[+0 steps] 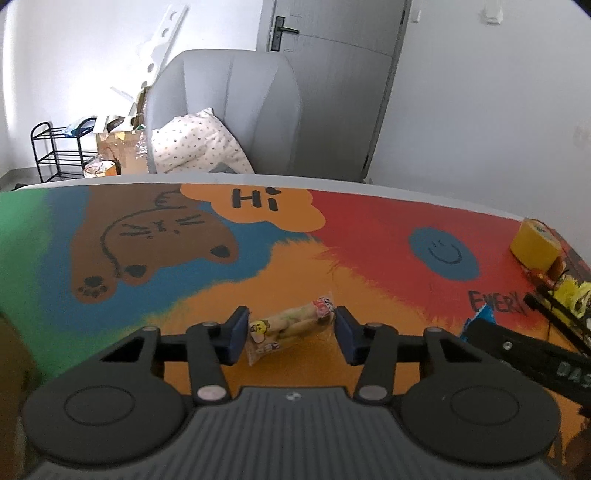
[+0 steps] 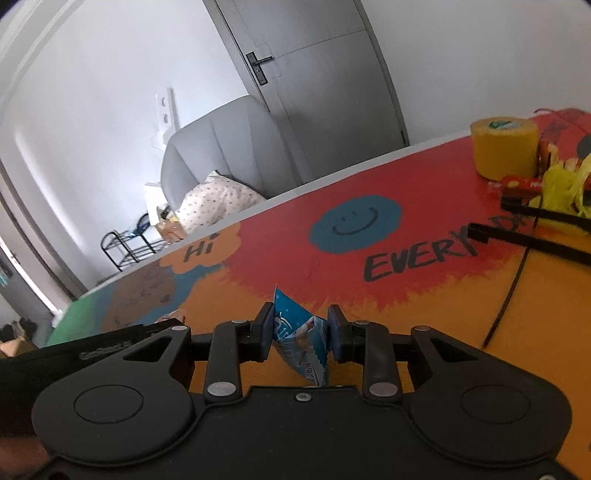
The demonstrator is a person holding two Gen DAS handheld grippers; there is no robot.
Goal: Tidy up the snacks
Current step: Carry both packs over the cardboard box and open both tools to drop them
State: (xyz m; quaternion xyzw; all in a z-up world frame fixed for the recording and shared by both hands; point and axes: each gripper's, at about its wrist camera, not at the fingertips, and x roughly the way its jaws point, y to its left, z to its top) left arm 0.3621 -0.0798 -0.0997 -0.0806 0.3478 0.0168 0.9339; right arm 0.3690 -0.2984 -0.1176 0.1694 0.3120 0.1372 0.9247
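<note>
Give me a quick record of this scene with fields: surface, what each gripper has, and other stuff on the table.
surface: colourful painted table
left gripper: fingers either side of a clear snack packet lying on the table; contact unclear
right gripper: shut on a blue snack packet
far right of table: yellow tape roll, yellow wrappers
background: grey armchair, spotted pillow, grey door

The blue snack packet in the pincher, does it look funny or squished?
A bit. The right gripper pinches the blue packet, so it stands crumpled with one corner poking up. The clear-wrapped snack lies slantwise on the colourful mat. Nothing is spilled.
</note>
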